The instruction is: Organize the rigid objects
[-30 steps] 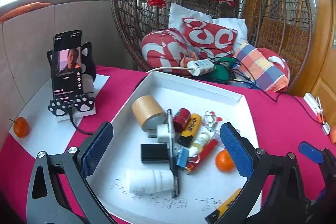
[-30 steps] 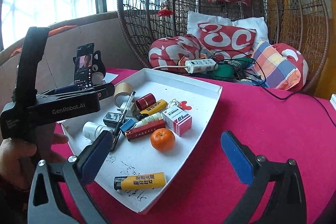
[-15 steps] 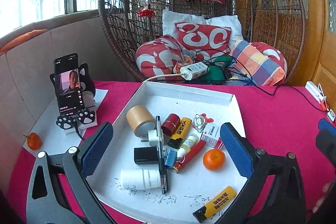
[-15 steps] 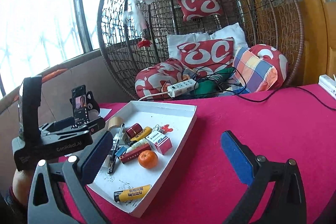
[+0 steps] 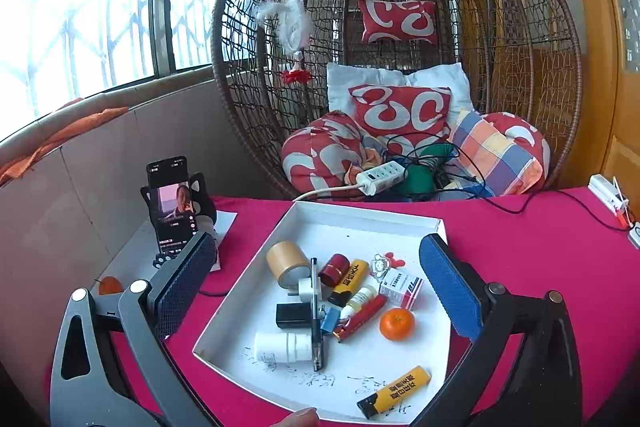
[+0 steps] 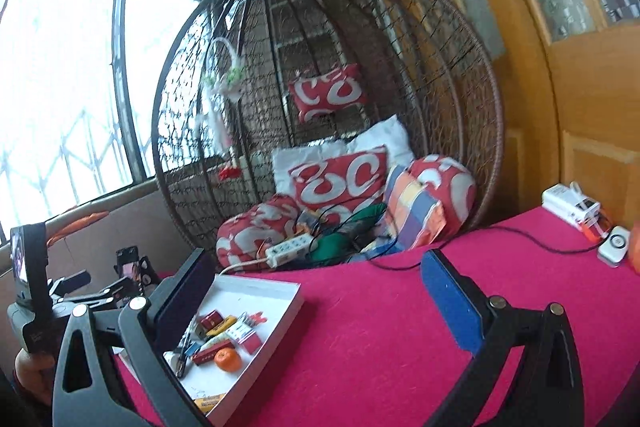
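Since a second ago you have drawn both tools up and back from the white tray (image 5: 362, 223). The right camera, which looked down on the tray contents, is now tipped toward the hanging wicker chair (image 6: 400, 67), with the tray pushed off to 8 o'clock in its view. Nothing inside the tray has shifted. My reading: no item is yet selected, and the sorting has not begun.

Left gripper (image 5: 316, 279): jaws spread wide, holding nothing and touching nothing, hovering above the tray.

Right gripper (image 6: 312, 299): jaws likewise spread wide and empty, over the magenta bench (image 6: 380, 347), to the right of the tray.

The items all lie in the tray. From the left view: tape roll (image 5: 285, 262) at 11 o'clock of the heap, black pen (image 5: 316, 311) lying across the middle, white bottle (image 5: 282, 346) at 7 o'clock, orange (image 5: 396, 323) at 4 o'clock, and a yellow lighter (image 5: 394, 391) alone near the front rim. A fingertip (image 5: 300, 419) shows at that rim.
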A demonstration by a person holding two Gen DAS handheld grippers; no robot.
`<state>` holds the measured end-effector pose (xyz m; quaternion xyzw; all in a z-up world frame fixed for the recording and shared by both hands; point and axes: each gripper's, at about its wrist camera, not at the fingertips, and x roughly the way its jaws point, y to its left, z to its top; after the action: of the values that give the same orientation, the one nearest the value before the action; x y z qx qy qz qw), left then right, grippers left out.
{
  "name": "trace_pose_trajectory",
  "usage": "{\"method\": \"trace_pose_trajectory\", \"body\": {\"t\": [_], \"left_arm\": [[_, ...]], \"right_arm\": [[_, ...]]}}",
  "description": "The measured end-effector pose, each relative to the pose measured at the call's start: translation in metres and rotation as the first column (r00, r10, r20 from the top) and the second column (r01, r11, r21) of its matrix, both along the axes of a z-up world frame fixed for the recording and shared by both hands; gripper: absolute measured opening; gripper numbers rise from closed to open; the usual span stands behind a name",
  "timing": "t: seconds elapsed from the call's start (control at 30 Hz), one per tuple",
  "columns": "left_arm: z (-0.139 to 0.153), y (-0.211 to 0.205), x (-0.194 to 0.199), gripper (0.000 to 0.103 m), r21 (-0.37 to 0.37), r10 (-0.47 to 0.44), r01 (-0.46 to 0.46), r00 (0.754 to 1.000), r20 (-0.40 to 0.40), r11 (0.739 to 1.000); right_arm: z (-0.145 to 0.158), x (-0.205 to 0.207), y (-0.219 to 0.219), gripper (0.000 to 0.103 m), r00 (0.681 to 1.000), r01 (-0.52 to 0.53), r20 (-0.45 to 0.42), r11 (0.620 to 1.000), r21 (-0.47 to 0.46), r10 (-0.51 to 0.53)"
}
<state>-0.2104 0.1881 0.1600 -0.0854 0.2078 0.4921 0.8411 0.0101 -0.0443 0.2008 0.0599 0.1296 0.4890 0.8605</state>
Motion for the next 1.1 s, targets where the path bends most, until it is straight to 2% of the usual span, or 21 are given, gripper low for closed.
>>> {"method": "trace_pose_trajectory", "body": {"t": [0.17, 0.33, 0.4, 0.57, 0.8, 0.87, 0.93, 1.0, 1.1], "left_arm": [[-0.002, -0.014, 0.017, 0.103, 0.010, 0.069, -0.069, 0.994, -0.090, 0.998], [-0.003, -0.043, 0.039, 0.103, -0.026, -0.058, 0.056, 0.994, -0.097, 0.998], [-0.005, -0.055, 0.049, 0.103, -0.057, -0.129, 0.124, 0.987, -0.097, 0.991], [-0.009, -0.083, 0.073, 0.103, -0.104, -0.246, 0.237, 0.966, -0.080, 0.966], [-0.023, -0.116, 0.105, 0.103, -0.168, -0.358, 0.337, 0.927, -0.116, 0.927], [-0.029, -0.127, 0.116, 0.103, -0.181, -0.396, 0.369, 0.907, -0.142, 0.912], [-0.034, -0.137, 0.123, 0.103, -0.194, -0.438, 0.407, 0.884, -0.161, 0.893], [-0.038, -0.150, 0.133, 0.103, -0.186, -0.470, 0.439, 0.864, -0.183, 0.879], [-0.041, -0.165, 0.149, 0.103, -0.170, -0.519, 0.492, 0.828, -0.211, 0.854]], "right_arm": [[0.008, 0.015, -0.024, 0.103, 0.994, 0.094, -0.049, 0.995, 0.020, -0.093], [0.002, 0.027, -0.048, 0.103, 0.980, 0.189, -0.073, 0.981, 0.049, -0.185], [0.002, 0.032, -0.060, 0.103, 0.973, 0.219, -0.089, 0.974, 0.055, -0.214], [0.013, 0.032, -0.090, 0.103, 0.950, 0.310, -0.047, 0.949, 0.060, -0.307], [0.011, 0.038, -0.121, 0.103, 0.934, 0.349, -0.104, 0.936, 0.055, -0.342], [0.007, 0.041, -0.131, 0.103, 0.919, 0.385, -0.113, 0.921, 0.064, -0.377], [0.000, 0.049, -0.140, 0.103, 0.891, 0.443, -0.134, 0.895, 0.050, -0.433], [-0.007, 0.060, -0.149, 0.103, 0.863, 0.484, -0.179, 0.875, 0.029, -0.472], [-0.017, 0.072, -0.160, 0.103, 0.838, 0.505, -0.247, 0.863, 0.012, -0.487]]}}
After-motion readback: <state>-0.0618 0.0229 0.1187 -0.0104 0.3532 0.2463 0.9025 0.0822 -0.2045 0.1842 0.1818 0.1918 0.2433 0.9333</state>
